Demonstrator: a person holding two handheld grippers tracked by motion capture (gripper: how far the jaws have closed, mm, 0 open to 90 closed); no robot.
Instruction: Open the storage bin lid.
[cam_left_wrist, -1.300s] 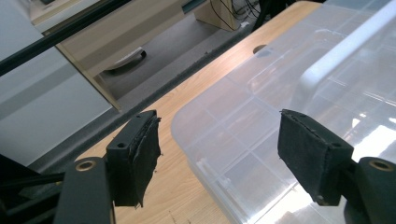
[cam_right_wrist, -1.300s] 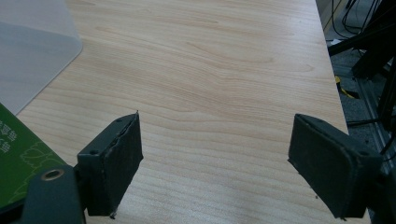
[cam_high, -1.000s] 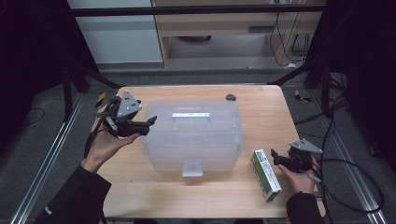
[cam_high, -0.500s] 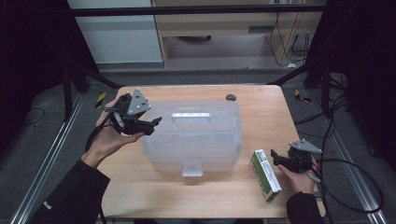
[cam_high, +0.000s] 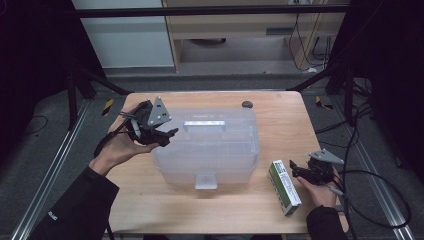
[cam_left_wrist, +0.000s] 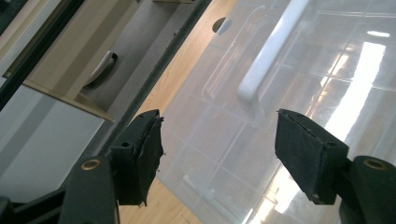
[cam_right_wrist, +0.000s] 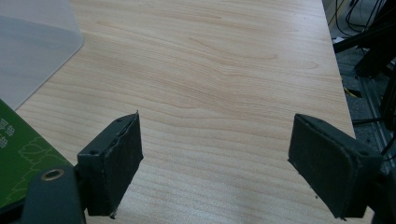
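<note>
A translucent plastic storage box (cam_high: 210, 147) with a white lid handle (cam_high: 202, 125) stands in the middle of the wooden table (cam_high: 280, 130). My left gripper (cam_high: 169, 137) hovers open at the box's left top edge. In the left gripper view its jaws (cam_left_wrist: 224, 144) stand wide apart over the lid (cam_left_wrist: 289, 116), a little short of the handle (cam_left_wrist: 266, 60). At the front right, my right gripper (cam_high: 294, 169) stays low and open beside a green carton (cam_high: 284, 187). The right gripper view has its jaws (cam_right_wrist: 224, 154) over bare wood, the carton (cam_right_wrist: 18, 144) at the left.
A small dark round object (cam_high: 246, 104) lies behind the box near the table's far edge. The box has a front latch (cam_high: 206, 181). Cables (cam_high: 380, 200) trail off the table's right side. Bare wood stretches right of the box.
My left gripper has moved right and forward from the table's left side onto the box's left top edge. The right gripper has stayed still.
</note>
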